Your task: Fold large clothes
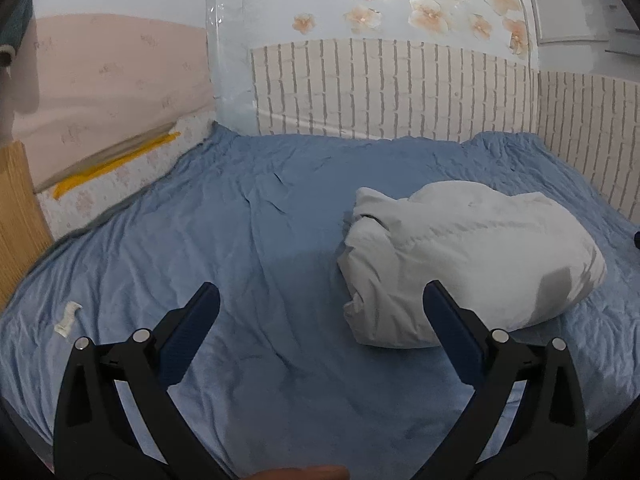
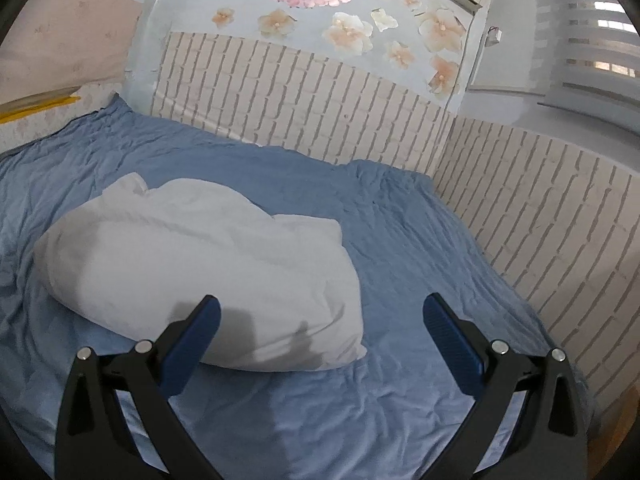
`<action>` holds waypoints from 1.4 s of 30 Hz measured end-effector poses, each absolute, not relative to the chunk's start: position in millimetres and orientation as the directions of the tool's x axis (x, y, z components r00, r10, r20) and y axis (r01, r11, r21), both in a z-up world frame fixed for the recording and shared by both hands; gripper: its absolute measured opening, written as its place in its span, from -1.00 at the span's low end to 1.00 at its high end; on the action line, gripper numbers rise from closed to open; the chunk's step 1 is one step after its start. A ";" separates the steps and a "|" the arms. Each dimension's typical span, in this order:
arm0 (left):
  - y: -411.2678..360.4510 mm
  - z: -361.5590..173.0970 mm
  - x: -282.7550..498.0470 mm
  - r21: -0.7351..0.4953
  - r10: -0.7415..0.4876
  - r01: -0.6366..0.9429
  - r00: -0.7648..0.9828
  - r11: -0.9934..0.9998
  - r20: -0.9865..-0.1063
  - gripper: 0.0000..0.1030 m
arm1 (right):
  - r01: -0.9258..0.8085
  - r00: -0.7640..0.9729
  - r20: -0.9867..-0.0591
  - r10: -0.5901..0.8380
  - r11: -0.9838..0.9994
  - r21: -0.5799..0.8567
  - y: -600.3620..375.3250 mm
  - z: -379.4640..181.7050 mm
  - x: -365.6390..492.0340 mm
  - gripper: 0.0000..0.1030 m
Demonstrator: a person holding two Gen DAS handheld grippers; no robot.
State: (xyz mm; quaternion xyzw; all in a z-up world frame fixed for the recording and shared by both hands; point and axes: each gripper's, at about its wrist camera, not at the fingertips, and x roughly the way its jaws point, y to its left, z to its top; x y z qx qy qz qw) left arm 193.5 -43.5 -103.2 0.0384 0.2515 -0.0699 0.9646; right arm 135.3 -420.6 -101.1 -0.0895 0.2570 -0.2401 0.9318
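A large white garment (image 1: 468, 260) lies bunched in a puffy heap on the blue bed sheet (image 1: 240, 220). In the left wrist view it sits to the right, its near edge just beyond my right-hand finger. My left gripper (image 1: 322, 294) is open above bare sheet, with nothing between its blue pads. In the right wrist view the same white heap (image 2: 192, 268) fills the left half, and the blue sheet (image 2: 420, 240) spreads to the right. My right gripper (image 2: 322, 306) is open too, held above the heap's near right end, holding nothing.
A brick-pattern padded wall (image 2: 540, 220) borders the bed at the back and right. A pale floral bed edge (image 1: 100, 184) with a yellow strip runs along the left, beside a wooden panel (image 1: 16, 208). A small white scrap (image 1: 68, 318) lies on the sheet near left.
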 end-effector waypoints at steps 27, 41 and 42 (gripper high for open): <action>-42.2 -109.3 198.0 0.042 -0.112 0.153 0.861 0.987 -0.497 0.94 | 0.408 0.752 -0.438 -0.493 0.869 -0.280 -421.2 -100.6 137.3 0.96; -39.0 -109.7 198.3 0.034 -0.110 0.145 0.861 0.989 -0.496 0.94 | 0.411 0.751 -0.435 -0.497 0.867 -0.281 -420.0 -100.1 137.1 0.96; -38.0 -109.0 198.0 0.027 -0.112 0.144 0.862 0.989 -0.494 0.94 | 0.411 0.751 -0.434 -0.496 0.867 -0.281 -419.9 -100.1 137.1 0.96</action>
